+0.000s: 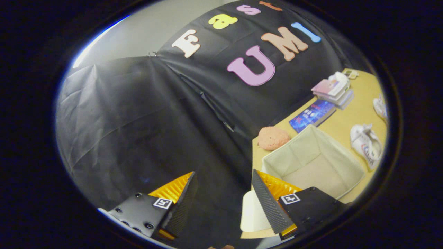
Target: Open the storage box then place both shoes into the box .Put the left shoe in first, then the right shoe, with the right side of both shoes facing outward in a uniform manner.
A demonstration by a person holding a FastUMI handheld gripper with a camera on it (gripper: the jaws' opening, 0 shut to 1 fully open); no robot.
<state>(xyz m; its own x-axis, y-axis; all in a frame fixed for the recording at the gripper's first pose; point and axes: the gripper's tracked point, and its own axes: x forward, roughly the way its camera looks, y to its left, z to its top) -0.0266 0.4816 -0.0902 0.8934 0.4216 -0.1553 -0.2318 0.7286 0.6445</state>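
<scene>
On the table [346,119], the box [313,162] stood open and empty, its lid [252,214] by the near corner; both shoes [367,145] waited beyond, while the fingers [223,202] gaped wide, holding nothing, probably readying for the left shoe.

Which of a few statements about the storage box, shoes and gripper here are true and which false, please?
1. The storage box is open and holds nothing. True.
2. Both white shoes, and, already sit in the box. False: they lie on the table beyond it.
3. The gripper is shut on a shoe. False: its fingers stand apart with nothing between them.
4. A blue book lies beyond the box. True.
</scene>
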